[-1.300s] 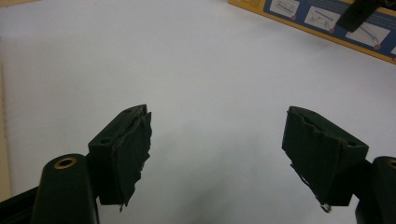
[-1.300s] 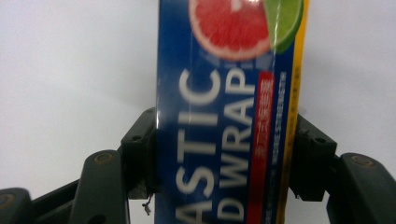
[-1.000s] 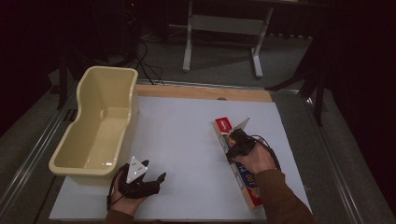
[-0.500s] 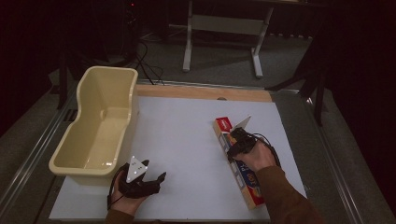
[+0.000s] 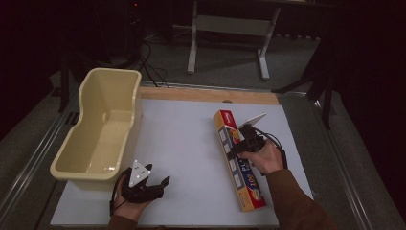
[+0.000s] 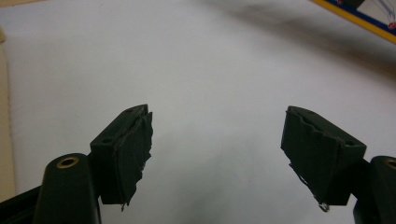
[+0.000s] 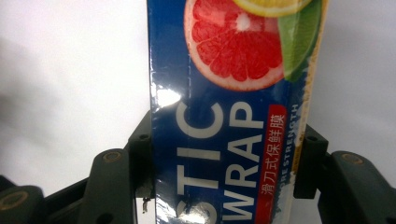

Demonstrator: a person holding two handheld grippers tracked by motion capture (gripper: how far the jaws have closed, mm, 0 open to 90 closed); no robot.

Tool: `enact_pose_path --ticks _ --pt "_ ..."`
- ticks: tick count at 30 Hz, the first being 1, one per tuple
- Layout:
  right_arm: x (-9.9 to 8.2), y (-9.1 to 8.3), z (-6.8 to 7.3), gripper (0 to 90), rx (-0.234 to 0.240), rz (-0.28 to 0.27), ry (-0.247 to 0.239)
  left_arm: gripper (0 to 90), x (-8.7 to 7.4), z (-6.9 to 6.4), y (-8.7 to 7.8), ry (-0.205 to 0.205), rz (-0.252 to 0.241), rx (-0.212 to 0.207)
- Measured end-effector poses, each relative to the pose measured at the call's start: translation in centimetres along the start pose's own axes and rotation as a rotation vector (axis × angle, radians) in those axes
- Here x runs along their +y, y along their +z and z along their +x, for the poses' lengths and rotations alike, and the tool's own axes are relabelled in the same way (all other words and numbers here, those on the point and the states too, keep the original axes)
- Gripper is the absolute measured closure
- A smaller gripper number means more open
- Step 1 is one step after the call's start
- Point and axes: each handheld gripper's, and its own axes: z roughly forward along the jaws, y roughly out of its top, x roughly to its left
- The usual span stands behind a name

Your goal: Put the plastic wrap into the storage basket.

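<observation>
Light: pretty dim, room mostly dark
Floor [image 5: 225, 62]: grey, cables [image 5: 152, 62] trailing across it
Furniture: white table [image 5: 191, 143], wooden strip [image 5: 206, 94] along its far edge; grey metal stand [image 5: 230, 28] behind

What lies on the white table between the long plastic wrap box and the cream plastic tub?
Nothing visible: bare white table separates the long plastic wrap box, clamped in the right gripper, from the cream plastic tub.

Hand-held gripper [image 5: 238, 143] clasps wrap box [image 5: 238, 160]
</observation>
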Motion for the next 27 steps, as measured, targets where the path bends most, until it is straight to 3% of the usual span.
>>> enact_pose_path --ticks 8,15,27 --pt "0.5 -1.5 2.3 41.9 0.074 -0.053 -0.029 24.4 0.0 0.0 0.0 0.001 -0.001 0.004" --pt "1.4 -2.6 4.5 41.8 0.167 -0.125 -0.033 24.4 -0.1 0.0 0.2 -0.007 0.000 0.007" --pt "2.9 -3.9 7.5 41.9 0.253 -0.182 -0.058 24.4 0.1 -0.1 0.1 0.004 -0.012 0.014"
